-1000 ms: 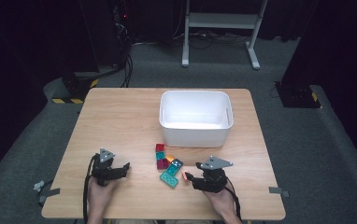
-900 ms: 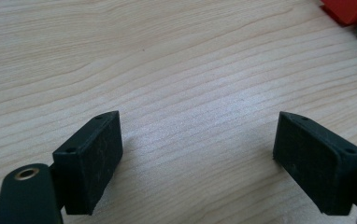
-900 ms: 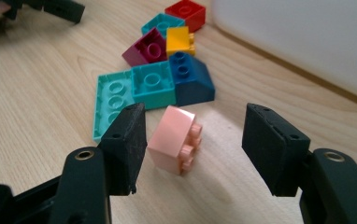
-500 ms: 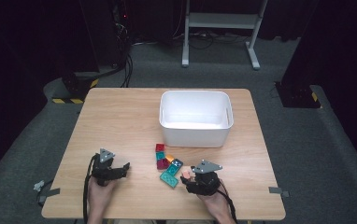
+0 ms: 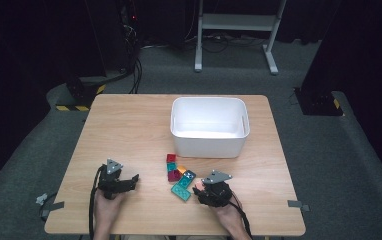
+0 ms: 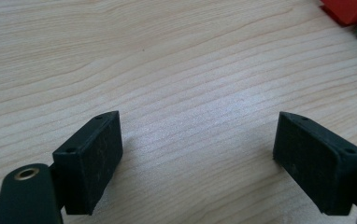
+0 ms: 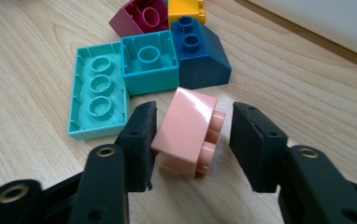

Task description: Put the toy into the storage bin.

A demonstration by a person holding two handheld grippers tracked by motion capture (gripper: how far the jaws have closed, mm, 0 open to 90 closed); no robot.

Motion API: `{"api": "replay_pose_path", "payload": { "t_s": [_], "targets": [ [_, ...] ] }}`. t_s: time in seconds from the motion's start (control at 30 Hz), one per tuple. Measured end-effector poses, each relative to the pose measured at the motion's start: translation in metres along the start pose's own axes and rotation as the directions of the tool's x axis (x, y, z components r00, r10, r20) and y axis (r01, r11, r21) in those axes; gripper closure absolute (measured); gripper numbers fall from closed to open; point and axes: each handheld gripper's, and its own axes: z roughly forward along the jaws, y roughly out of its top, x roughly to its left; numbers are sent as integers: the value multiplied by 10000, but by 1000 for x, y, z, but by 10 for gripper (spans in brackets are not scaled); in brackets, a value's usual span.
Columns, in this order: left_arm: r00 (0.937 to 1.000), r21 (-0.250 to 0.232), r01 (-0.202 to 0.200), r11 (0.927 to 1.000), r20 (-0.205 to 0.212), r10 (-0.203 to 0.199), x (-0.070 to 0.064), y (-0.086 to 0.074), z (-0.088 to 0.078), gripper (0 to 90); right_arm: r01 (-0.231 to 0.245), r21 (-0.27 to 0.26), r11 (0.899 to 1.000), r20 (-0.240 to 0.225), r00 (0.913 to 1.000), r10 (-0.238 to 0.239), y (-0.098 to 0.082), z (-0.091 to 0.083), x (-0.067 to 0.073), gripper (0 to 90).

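Note:
A pink brick (image 7: 186,130) lies on its side on the wooden table (image 5: 129,130), studs to the right in the right gripper view. My right gripper (image 7: 195,119) straddles it. Its jaws have just been closing; the left pad (image 7: 141,135) meets the brick, while a gap still shows between the studs and the right pad (image 7: 253,144). From above, the right gripper (image 5: 199,190) sits at the near edge of the brick pile (image 5: 179,175). My left gripper (image 6: 200,144) stands open over bare wood, and is seen from above at the front left (image 5: 133,179).
Just beyond the pink brick lie a long teal brick (image 7: 97,91), a small teal brick (image 7: 148,63), a dark blue sloped brick (image 7: 200,56), a maroon one (image 7: 141,18) and a yellow one (image 7: 186,9). A white bin (image 5: 209,122) stands behind the pile.
My right gripper has slid left and down to the pile, and its jaws have narrowed around the pink brick. The left gripper has stayed where it was.

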Motion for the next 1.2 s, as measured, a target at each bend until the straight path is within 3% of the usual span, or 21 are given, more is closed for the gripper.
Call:
{"api": "replay_pose_path", "payload": {
  "t_s": [0.33, 0.83, 1.2],
  "targets": [
    [10000, 0, -3, 10000, 2, 3, 0, 0, 0, 158, 141, 150, 9998, 115, 9998, -143, -1, 2, 0, 651],
    [10000, -2, -5, 10000, 4, 5, 0, 0, 0, 158, 257, 147, 9996, 81, 9996, -258, 0, -3, -4, 662],
    [10000, -1, -8, 10000, 3, 8, 0, 0, 0, 158, 209, -22, 9998, -98, 9997, -209, 4, -18, -15, 663]
  ]
}}
